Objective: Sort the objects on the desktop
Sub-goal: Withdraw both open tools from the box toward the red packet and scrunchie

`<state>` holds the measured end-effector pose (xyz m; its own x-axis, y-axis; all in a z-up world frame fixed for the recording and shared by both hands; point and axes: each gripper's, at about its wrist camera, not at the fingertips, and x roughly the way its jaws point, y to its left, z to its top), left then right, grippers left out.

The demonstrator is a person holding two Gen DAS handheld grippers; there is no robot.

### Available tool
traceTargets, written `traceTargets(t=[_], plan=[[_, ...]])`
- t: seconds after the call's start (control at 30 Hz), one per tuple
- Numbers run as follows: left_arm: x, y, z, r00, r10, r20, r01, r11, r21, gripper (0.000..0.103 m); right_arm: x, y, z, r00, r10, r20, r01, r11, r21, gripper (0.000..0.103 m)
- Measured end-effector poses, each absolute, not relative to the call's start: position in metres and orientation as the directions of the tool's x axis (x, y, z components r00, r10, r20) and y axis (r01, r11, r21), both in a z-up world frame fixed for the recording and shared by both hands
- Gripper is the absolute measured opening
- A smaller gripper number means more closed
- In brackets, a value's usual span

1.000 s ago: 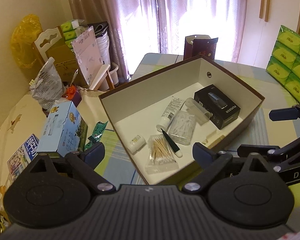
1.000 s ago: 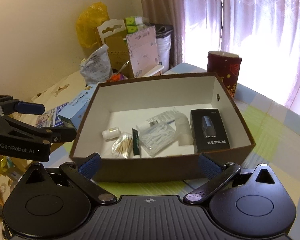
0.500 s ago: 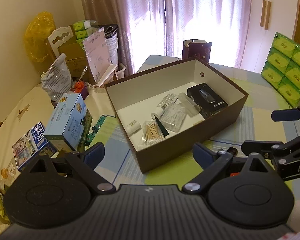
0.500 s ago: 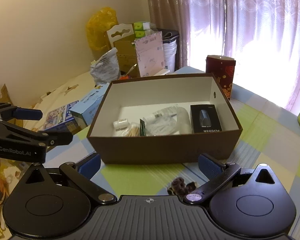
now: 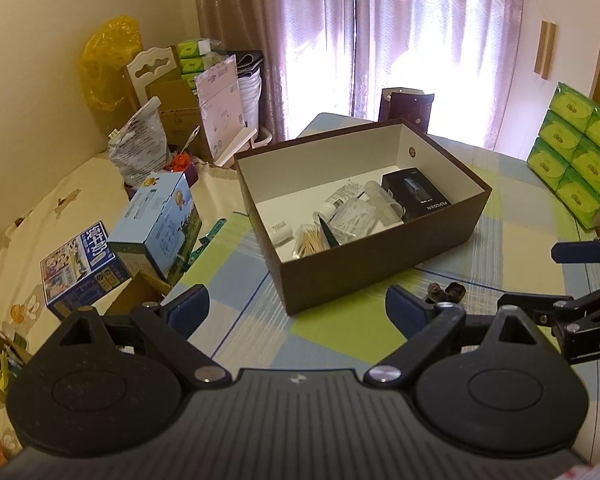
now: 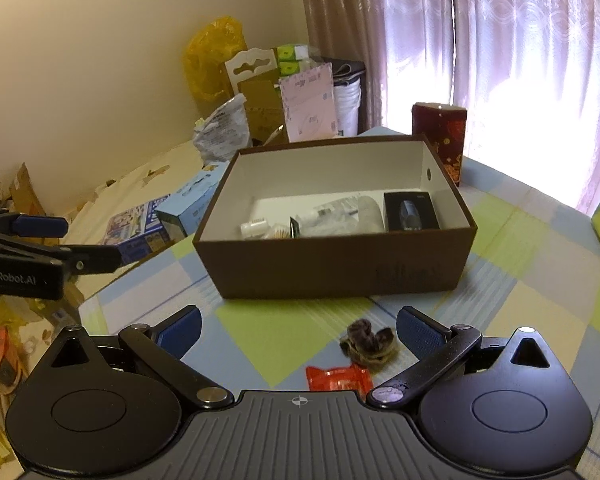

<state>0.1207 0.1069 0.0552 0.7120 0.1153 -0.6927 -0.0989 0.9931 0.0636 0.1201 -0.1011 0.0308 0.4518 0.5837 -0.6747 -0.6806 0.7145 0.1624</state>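
Both grippers are wide open and hold nothing: the left gripper (image 5: 298, 306) hovers over the checked cloth of the counter (image 5: 340, 340), and the right gripper (image 6: 298, 326) hovers just above a dark hair tie (image 6: 367, 345) and a small red packet (image 6: 338, 377) that lie on the cloth between its fingers. Ahead of both stands the brown box (image 6: 336, 266), between the grippers and the curtain, and inside it lie a black case (image 6: 410, 212), cotton swabs (image 5: 310, 240), a small white bottle (image 5: 281, 229) and some clear plastic packets (image 5: 354, 218). Left of the box, a blue carton (image 5: 156, 224) stands close beside it.
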Motion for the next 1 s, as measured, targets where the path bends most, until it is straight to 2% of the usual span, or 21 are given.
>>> traceTargets(t=[1.0], plan=[[0.08,0.081,0.014,0.633,0.121,-0.765,-0.112,0.992,0.064,0.093,0.081,-0.128,-0.01,0.41,0.541,-0.734,-0.685,0.714,0.144,0.101]])
